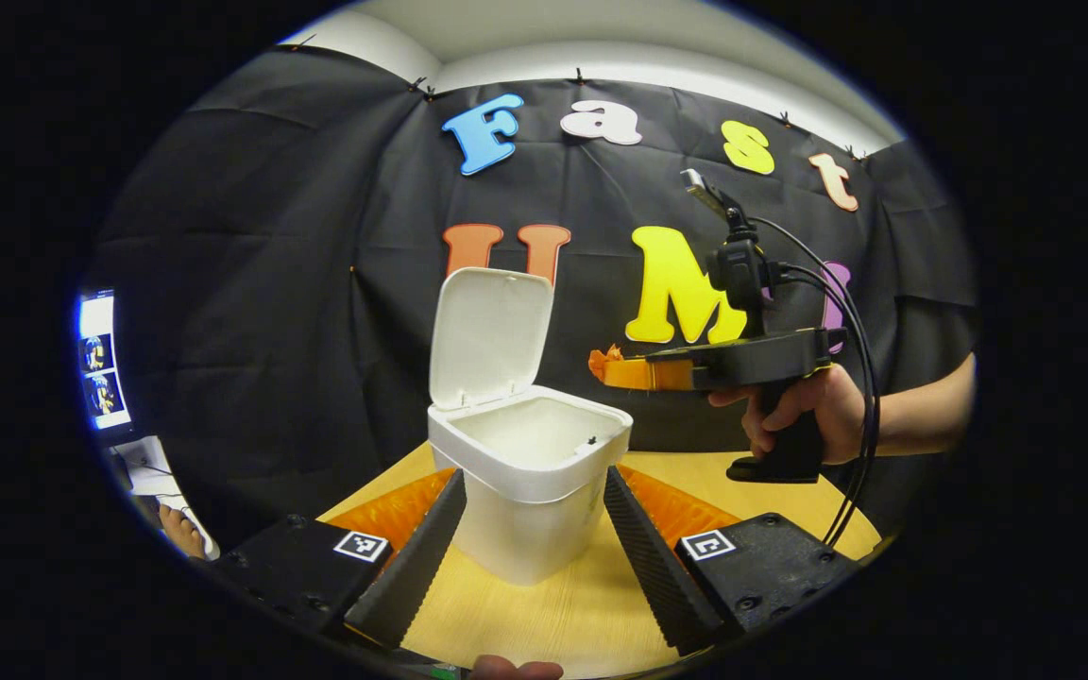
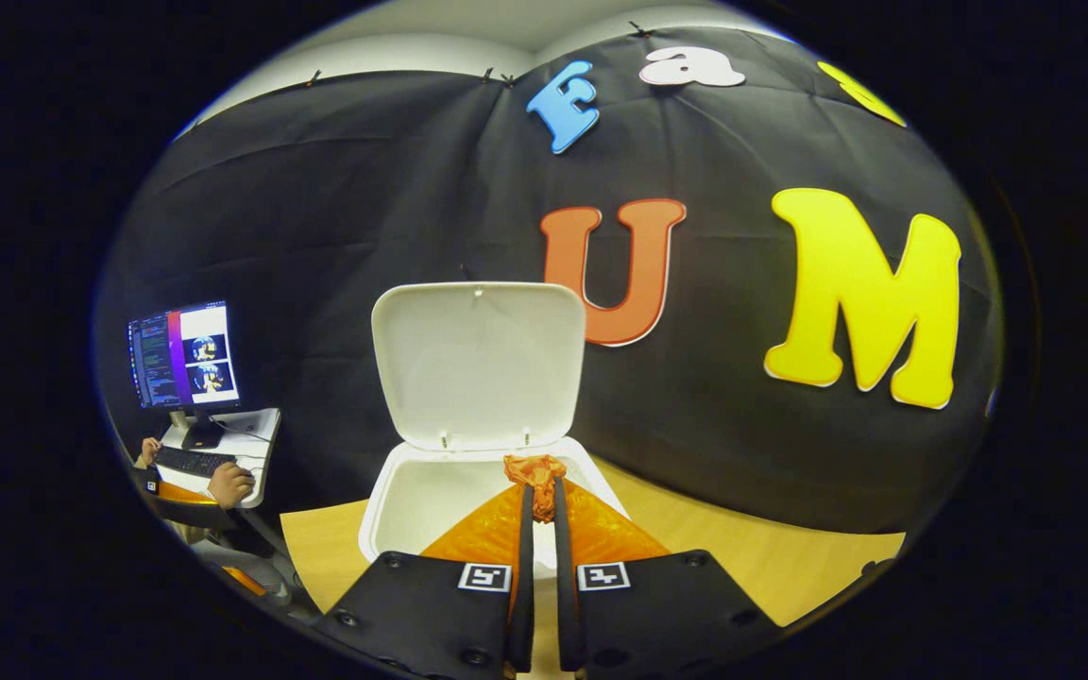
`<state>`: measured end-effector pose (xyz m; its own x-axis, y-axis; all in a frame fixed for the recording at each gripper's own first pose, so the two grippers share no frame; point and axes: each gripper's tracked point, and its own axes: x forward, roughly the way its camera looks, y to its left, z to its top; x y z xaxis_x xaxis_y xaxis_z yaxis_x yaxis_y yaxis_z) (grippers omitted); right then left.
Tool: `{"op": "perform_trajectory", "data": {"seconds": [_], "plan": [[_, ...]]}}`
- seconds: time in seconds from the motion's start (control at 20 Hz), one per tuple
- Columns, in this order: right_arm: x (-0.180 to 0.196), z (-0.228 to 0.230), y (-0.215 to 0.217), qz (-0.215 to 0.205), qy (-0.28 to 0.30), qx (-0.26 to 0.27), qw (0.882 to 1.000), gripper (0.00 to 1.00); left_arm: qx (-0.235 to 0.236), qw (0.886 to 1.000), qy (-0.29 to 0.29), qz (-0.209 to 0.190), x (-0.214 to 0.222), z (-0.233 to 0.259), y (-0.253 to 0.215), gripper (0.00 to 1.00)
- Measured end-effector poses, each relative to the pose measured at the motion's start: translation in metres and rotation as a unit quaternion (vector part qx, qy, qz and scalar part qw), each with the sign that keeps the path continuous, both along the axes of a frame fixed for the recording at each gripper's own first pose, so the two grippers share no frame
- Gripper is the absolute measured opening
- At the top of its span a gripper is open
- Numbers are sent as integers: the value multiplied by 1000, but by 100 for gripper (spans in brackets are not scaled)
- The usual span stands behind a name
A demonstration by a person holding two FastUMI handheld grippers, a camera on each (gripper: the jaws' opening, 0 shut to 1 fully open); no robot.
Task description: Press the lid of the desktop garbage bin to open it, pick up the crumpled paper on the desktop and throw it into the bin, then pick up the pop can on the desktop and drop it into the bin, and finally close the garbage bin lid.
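Now, in the left gripper view, the left gripper (image 1: 533, 515) is resting low on the wooden desktop (image 1: 553, 614), its jaws spread wide on either side of the white garbage bin (image 1: 530, 472), whose lid (image 1: 490, 335) is standing open. Farther off, a hand (image 1: 804, 406) is holding the right gripper (image 1: 605, 364) level, beside and above the bin's rim, with a scrap of crumpled paper (image 1: 612, 353) peeking from its tip.

In the right gripper view, that gripper's jaws are pinching the crumpled paper (image 2: 535, 472) right over the bin's open mouth (image 2: 431, 496). The paper is looking light and soft — it should crush easily, so a gentle pinch on any fold will do. The pop can is not something I can locate, and the bin's floor is hidden.
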<state>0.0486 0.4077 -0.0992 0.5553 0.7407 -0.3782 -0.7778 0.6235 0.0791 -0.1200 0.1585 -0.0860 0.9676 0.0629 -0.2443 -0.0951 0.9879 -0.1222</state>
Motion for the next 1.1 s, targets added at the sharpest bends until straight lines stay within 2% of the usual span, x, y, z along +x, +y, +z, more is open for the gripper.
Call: {"op": "perform_trajectory", "data": {"seconds": [0.2, 0.4, 0.5, 0.55, 0.6, 0.7, 0.9, 1.0, 1.1], "plan": [[4, -19, 28, 11, 6, -18, 1000, 11, 0, 1000, 3, 22, -9, -5, 19, 96], [-1, -36, 44, 21, 24, -30, 999, 19, -4, 999, 10, 35, -9, -6, 21, 96], [-3, -39, 45, 19, 22, -35, 999, 31, -2, 999, 10, 37, -10, -9, 24, 96], [-3, -39, 44, 17, 21, -36, 999, 43, -1, 999, 10, 36, -9, -10, 24, 96], [0, -40, 45, 15, 21, -36, 999, 47, -2, 999, 10, 34, -10, -10, 24, 96], [3, -36, 40, 8, 22, -30, 999, 63, -2, 999, 9, 31, -10, -9, 22, 96], [-2, -16, 25, -8, 20, 1, 1000, 71, 4, 1000, 3, 15, -9, -10, 20, 96], [-1, 0, 9, -20, -8, 11, 1000, 87, 7, 1000, 3, 4, -8, -11, 13, 96], [-9, 17, -6, -28, -24, 26, 999, 90, 6, 1000, -1, -14, 2, -9, -8, 96]]}}
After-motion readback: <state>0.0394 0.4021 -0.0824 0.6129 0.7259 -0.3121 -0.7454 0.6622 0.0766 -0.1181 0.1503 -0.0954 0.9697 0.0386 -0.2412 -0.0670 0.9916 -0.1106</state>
